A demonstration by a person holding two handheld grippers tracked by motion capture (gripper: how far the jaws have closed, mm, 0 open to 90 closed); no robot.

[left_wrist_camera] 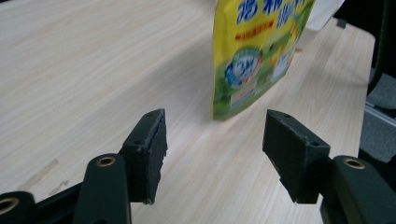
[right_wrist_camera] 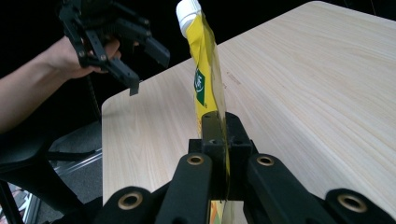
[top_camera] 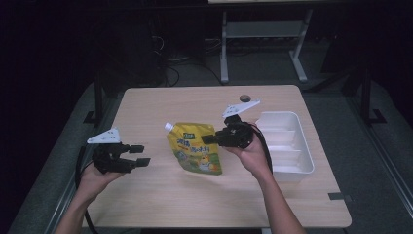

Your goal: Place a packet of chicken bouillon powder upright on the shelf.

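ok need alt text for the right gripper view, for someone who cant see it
The right gripper is clamped on the edge of a yellow spouted pouch, holding it upright above a light wooden table. Farther off at upper left, a hand holds the left gripper, its jaws apart.

Yellow pouch (top_camera: 196, 148), white tray (top_camera: 287, 141)

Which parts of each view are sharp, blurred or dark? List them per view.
High view: lit pale wooden table, near-black surroundings, yellow spouted drink pouch small but legible. Left gripper view: left gripper sharp, the pouch behind it soft and blurred. Right gripper view: right gripper and the pouch's edge sharp, background beyond the table dark.
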